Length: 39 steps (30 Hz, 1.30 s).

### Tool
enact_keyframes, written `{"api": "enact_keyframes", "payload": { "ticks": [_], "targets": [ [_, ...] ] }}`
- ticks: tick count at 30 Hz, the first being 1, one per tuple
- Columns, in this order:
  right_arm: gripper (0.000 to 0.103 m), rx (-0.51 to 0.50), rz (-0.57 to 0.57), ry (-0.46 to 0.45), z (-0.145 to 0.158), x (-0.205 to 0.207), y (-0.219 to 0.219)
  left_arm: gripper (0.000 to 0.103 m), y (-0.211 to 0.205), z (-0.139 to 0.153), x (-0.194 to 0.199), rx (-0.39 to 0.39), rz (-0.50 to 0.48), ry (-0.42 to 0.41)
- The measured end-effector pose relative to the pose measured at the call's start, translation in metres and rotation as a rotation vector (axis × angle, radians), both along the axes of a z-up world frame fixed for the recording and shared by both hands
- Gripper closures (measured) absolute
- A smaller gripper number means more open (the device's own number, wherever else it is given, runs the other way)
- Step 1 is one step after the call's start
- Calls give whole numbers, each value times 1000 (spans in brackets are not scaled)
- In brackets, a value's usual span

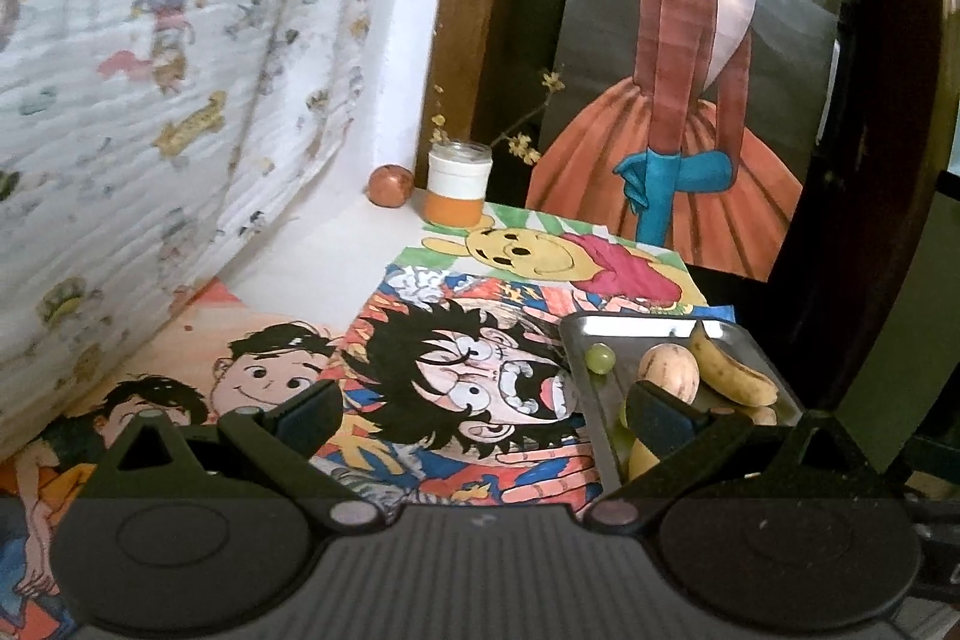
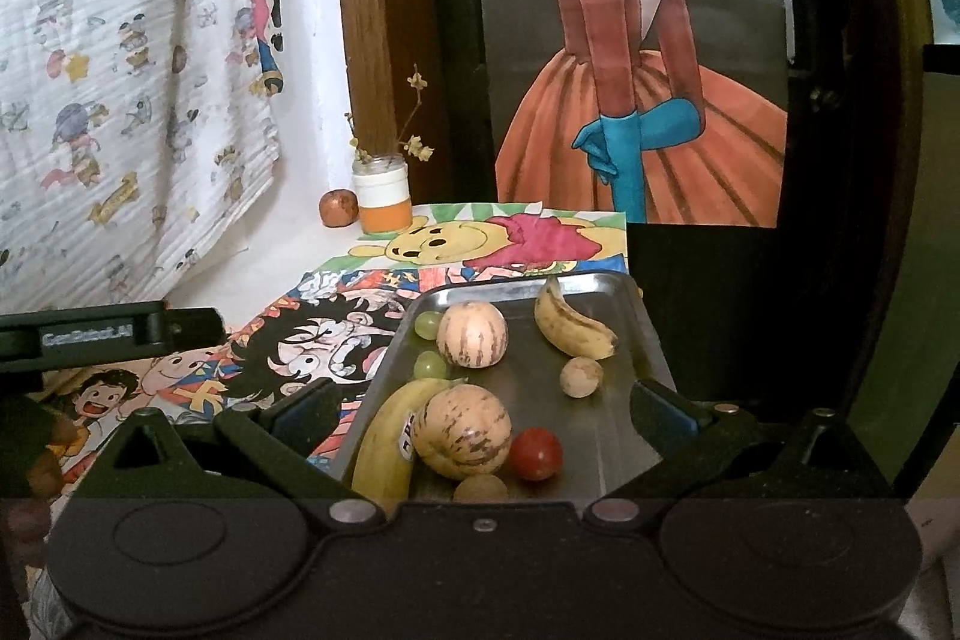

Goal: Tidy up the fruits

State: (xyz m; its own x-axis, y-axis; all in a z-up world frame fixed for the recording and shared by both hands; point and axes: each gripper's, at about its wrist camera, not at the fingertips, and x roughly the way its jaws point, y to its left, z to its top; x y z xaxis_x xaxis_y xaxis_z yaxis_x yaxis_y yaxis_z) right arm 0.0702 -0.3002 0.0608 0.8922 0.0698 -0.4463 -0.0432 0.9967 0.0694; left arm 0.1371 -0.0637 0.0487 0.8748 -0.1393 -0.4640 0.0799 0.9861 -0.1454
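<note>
A metal tray (image 2: 651,340) holds the fruit: two striped pale melons (image 2: 472,334) (image 2: 465,430), a spotted banana (image 2: 573,322), a yellow banana (image 2: 384,448), two green grapes (image 2: 429,365), a red tomato (image 2: 536,454) and small tan round fruits (image 2: 581,376). My right gripper (image 2: 480,412) is open and empty, its fingers on either side of the tray's near part. My left gripper (image 1: 480,409) is open and empty over the cartoon drawings, left of the tray (image 1: 579,370). A reddish round fruit (image 1: 390,185) lies on the table by the back wall.
An orange and white jar (image 1: 457,184) with dried twigs stands beside the reddish fruit. Cartoon drawings (image 1: 468,400) cover the table. A patterned cloth (image 1: 150,70) hangs at the left. A large painting (image 1: 690,70) leans at the back. The left gripper's body (image 2: 84,334) shows at left.
</note>
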Motion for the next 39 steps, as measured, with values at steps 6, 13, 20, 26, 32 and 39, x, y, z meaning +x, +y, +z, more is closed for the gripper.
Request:
{"api": "enact_keyframes", "payload": {
  "ticks": [6,13,20,26,32,39],
  "targets": [
    [1,-1,-6,-14,-4,-10,8,0,10,-4,-16,-23,10,11],
    [1,-5,-11,-24,-7,-20,16,0,20,-10,-32,-25,34,8],
    [1,5,-37,-51,-9,-26,17,0,29,-12,-38,-28,41,17],
    [1,2,-28,-27,-17,-29,20,0,37,-19,-46,-22,58,18],
    [1,2,-24,-29,-26,-38,26,0,44,-28,-57,-29,62,24],
    [1,-9,-9,-42,-31,-53,31,0,47,-35,-74,-26,71,15]
  ]
}}
